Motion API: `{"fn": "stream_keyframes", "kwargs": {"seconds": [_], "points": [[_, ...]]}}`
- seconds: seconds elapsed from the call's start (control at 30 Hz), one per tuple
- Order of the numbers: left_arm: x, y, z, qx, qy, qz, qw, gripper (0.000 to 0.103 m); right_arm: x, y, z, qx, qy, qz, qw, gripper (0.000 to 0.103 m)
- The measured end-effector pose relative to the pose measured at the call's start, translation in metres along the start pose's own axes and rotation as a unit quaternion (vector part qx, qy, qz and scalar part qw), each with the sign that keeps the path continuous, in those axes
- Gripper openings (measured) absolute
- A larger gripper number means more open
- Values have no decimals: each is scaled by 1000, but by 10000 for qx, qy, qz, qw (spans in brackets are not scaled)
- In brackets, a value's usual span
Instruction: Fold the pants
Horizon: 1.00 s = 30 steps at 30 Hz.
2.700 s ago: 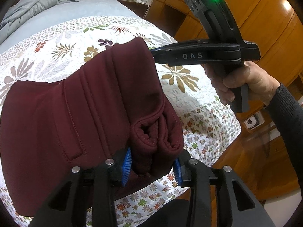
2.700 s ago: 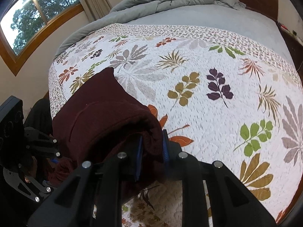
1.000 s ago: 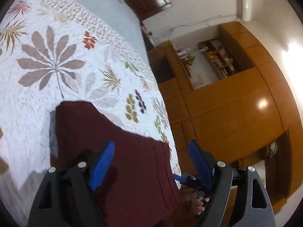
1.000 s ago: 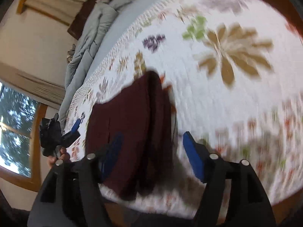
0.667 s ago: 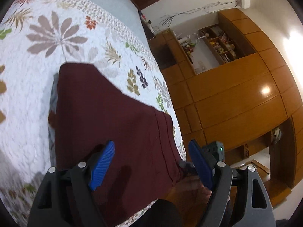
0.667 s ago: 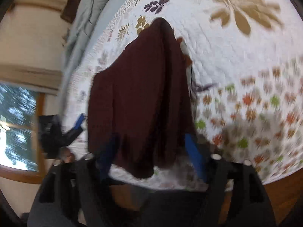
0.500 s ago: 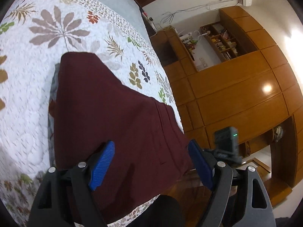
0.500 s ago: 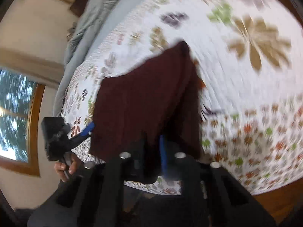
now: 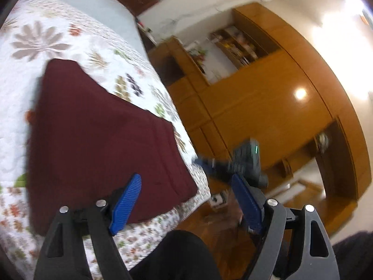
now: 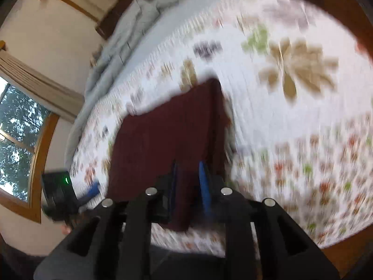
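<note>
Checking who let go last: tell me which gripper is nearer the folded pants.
Left. The left gripper hangs open just off the pants at their near edge; the right gripper sits past the bed's edge.

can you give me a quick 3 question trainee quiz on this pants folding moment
1. True or false: the left gripper is open.
2. The maroon pants lie on: A) the wooden floor B) the floral quilt C) the grey duvet
3. Fill in: in the left wrist view, the right gripper is off the bed's edge, in front of the wooden ____.

Key: 1 true; 2 B; 3 wardrobe
</note>
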State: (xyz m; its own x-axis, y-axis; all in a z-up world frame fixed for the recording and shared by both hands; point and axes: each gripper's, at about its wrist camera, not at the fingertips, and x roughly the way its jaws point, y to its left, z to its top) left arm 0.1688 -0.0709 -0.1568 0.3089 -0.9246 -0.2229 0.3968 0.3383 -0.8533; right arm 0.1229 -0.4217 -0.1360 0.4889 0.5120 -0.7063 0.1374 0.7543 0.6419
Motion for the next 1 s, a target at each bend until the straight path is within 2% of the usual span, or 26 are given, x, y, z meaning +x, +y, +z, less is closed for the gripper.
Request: {"fn": "stream_keyframes", "kwargs": {"seconds": [0.1,0.13,0.23,0.27,0.3,0.37,0.4,0.5,0.57,0.6,0.63,0.67,0.73,0.8,0.83,0.87,0.9,0.93,1.0], "points": [[18,4,-9,-212,260,-106,9994,80,20,24,25,-142,-19,595,9981,34],[24,4,-15,-206,347,-119,9991,80,30,28,27,-139,38,814,9966,34],[41,13,-35,-247,680,-91,9973,80,65,3,36,286,300,1105,9930,33],[47,19,-41,-332,755,-1,9966,80,75,-13,33,510,439,964,9931,20],[52,35,-51,-555,853,101,9948,80,85,-28,28,681,597,868,9921,0],[59,51,-64,-854,1072,339,9900,78,93,-54,19,998,715,1075,9866,0],[57,52,-67,-849,1054,327,9903,78,88,-56,18,1097,688,1117,9853,0],[48,24,-60,-465,1030,86,9936,79,69,-21,30,611,548,860,9929,10],[38,-2,-49,-181,938,-241,9951,80,67,10,44,445,503,1072,9920,11],[33,-13,-43,-37,865,-279,9959,80,73,25,49,426,555,1188,9904,18],[26,-25,-36,177,722,-285,9968,80,84,38,55,447,667,1313,9881,24],[19,-33,-28,304,580,-286,9974,80,100,50,59,492,839,1490,9840,26],[11,-40,-15,482,340,-290,9978,81,134,69,57,572,1223,1787,9746,28],[11,-31,-10,468,289,-101,9984,81,175,75,53,700,1600,1782,9684,28],[16,-16,-10,345,369,65,9987,81,184,75,50,722,1715,1688,9679,12],[20,-7,-12,248,448,204,9985,81,197,69,49,701,1812,1422,9706,0],[25,5,-13,99,554,327,9979,81,202,61,50,754,1841,1340,9708,0],[26,20,-15,-87,690,321,9971,80,198,50,52,909,1802,1486,9681,0],[21,32,-16,-160,710,325,9968,80,173,39,63,782,1403,1168,9801,0]]}}
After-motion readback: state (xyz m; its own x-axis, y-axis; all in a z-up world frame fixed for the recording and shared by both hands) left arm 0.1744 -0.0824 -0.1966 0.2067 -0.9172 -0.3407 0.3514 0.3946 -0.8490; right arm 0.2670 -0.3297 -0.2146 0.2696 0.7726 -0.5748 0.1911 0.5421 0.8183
